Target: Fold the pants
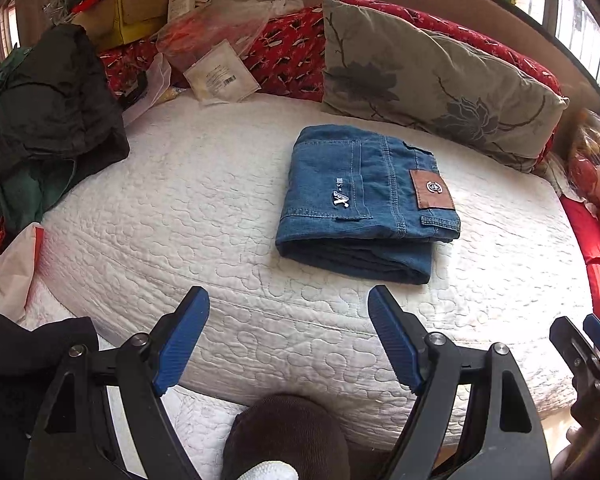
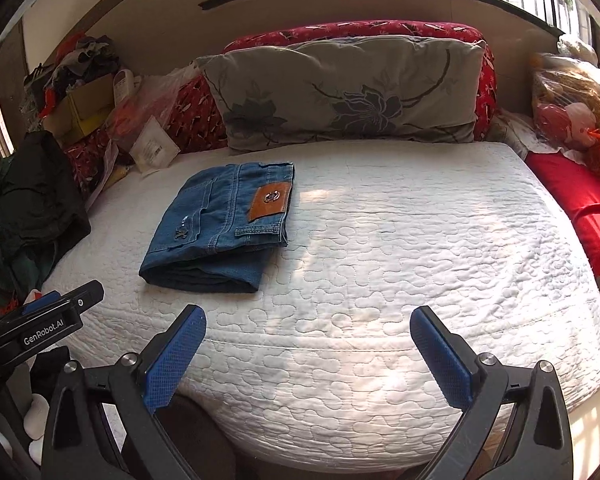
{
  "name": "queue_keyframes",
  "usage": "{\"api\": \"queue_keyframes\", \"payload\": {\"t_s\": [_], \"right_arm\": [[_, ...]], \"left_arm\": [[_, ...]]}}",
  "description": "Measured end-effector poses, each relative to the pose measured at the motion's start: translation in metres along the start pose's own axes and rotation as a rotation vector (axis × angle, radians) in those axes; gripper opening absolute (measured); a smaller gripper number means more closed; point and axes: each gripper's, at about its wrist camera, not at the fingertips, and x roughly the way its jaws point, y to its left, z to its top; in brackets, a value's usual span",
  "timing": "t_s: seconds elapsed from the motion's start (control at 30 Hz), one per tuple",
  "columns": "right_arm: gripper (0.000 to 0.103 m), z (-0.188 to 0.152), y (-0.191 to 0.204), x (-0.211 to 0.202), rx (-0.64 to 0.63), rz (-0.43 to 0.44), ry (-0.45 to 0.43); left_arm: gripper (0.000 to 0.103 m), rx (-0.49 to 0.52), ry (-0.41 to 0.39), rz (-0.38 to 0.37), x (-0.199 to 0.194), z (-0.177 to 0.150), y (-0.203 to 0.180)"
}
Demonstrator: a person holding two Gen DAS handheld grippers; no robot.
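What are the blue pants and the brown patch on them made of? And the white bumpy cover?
The pants look like denim: blue woven cloth with pale stitched seams. The brown patch looks like leather or imitation leather, smooth with a stitched edge; I cannot tell which. The white cover looks like quilted cotton-like fabric, matte, with puffy stitched squiggles.

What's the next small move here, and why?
Probably none on the cloth: hold both grippers back, or lift them away. The jeans already lie in a compact, squared stack on the quilt, patch side up. The left gripper and right gripper are open, empty and short of the stack, so the fold looks done.
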Motion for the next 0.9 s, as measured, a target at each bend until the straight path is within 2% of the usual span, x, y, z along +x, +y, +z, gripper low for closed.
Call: {"api": "queue_keyframes", "payload": {"t_s": [0.2, 0.47, 0.67, 0.9], "right_arm": [[0.103, -0.001, -0.002, 0.004, 0.006, -0.003, 0.017], [0.103, -0.001, -0.003, 0.008, 0.013, 0.000, 0.028], [0.103, 0.000, -0.001, 0.014, 0.012, 0.002, 0.044], [0.103, 0.006, -0.002, 0.029, 0.034, 0.017, 0.073]], "left_arm": [[0.082, -0.014, -0.019, -0.023, 0.000, 0.002, 0.001], [0.082, -0.016, -0.118, -0.038, -0.009, 0.006, 0.003], [0.082, -0.005, -0.076, -0.031, 0.003, 0.009, 0.006], [0.082, -0.001, -0.038, 0.024, 0.023, 0.016, 0.017]]}}
